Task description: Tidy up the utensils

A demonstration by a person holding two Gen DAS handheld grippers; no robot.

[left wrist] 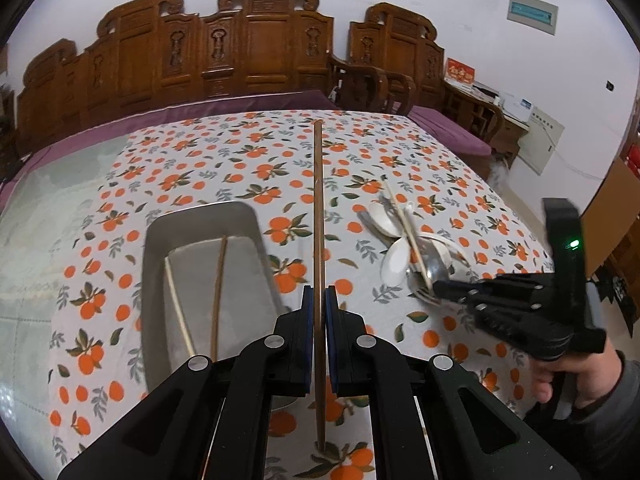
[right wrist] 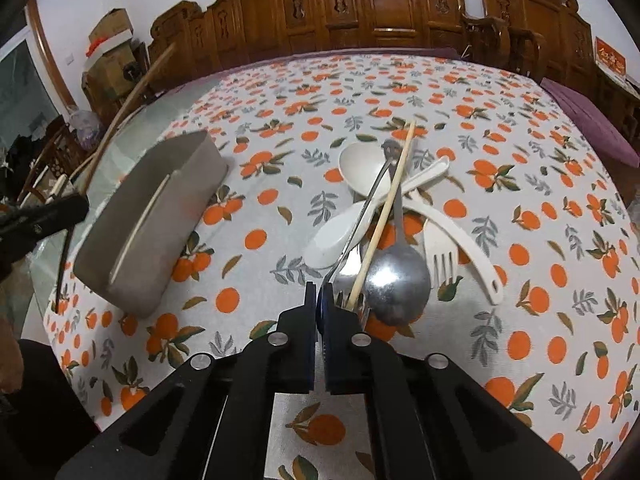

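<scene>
The left claw (left wrist: 319,300) clamped a dark chopstick (left wrist: 318,208) pointing straight ahead, the grey tray (left wrist: 154,240) just left. The right claw (right wrist: 319,300), pinched nearly closed, seemingly empty, touched the utensil pile (right wrist: 394,220).

The left gripper (left wrist: 319,298) filled the lower middle of its own view, jaws clamped narrowly on a thin dark stick running up the frame's centre. The right gripper (right wrist: 319,294) sat at lower centre of its view with jaws drawn nearly together. In the left view's lower right, a bare hand (left wrist: 576,376) gripped its handle.
</scene>
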